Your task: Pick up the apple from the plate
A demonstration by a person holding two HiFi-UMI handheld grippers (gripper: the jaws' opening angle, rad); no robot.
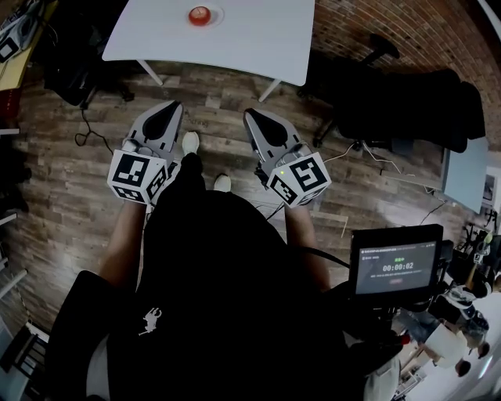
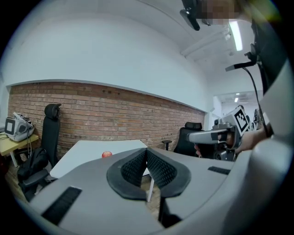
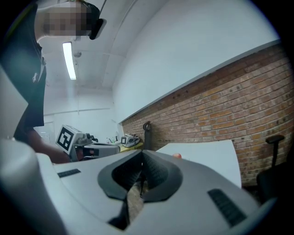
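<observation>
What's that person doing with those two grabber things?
A person stands on a wood floor holding a gripper in each hand. The left gripper and right gripper are both shut and empty, pointing toward a white table ahead. A red apple sits on a plate on that table. Neither gripper has reached it yet, so the pick-up hasn't started.

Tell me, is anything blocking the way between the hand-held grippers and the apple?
Nothing visible does. Only wooden floor lies between the left hand-held gripper, the right hand-held gripper and the white table, where the apple sits on its plate.
</observation>
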